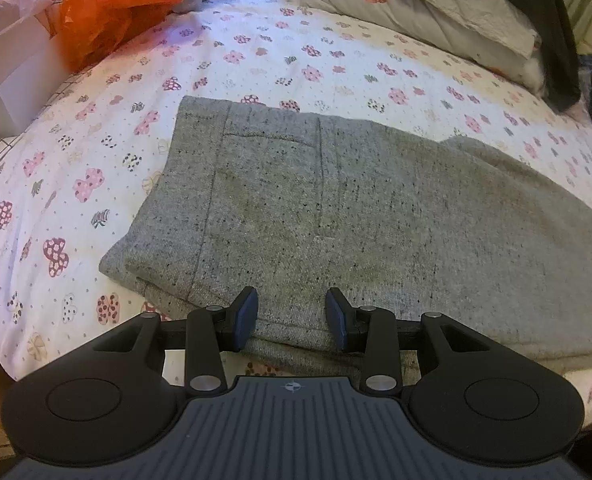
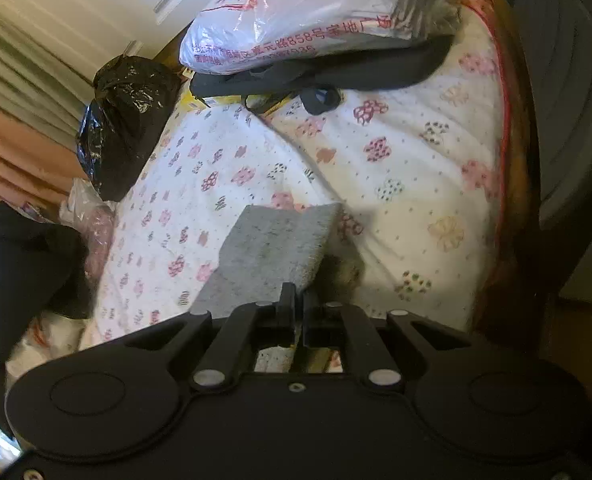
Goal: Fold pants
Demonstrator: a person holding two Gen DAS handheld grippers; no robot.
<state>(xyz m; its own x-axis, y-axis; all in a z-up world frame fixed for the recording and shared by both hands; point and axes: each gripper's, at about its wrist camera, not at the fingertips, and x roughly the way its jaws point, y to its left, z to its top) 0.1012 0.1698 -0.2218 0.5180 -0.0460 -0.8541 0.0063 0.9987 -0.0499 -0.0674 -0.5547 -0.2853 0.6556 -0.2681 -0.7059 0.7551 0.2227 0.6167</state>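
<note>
Bedsheet [image 1: 256, 40]; bag [image 2: 296, 12] print, perhaps "858".

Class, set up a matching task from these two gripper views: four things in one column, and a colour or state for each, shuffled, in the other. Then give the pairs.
Things
1. pants
2. left gripper
3. right gripper
4. plastic bag at the top left of the left view

Colour or state
A. orange
B. fingers apart, holding nothing
C. grey, lying folded on the bedsheet
D. fingers closed on grey cloth

Pairs: 1-C, 2-B, 3-D, 4-A
</note>
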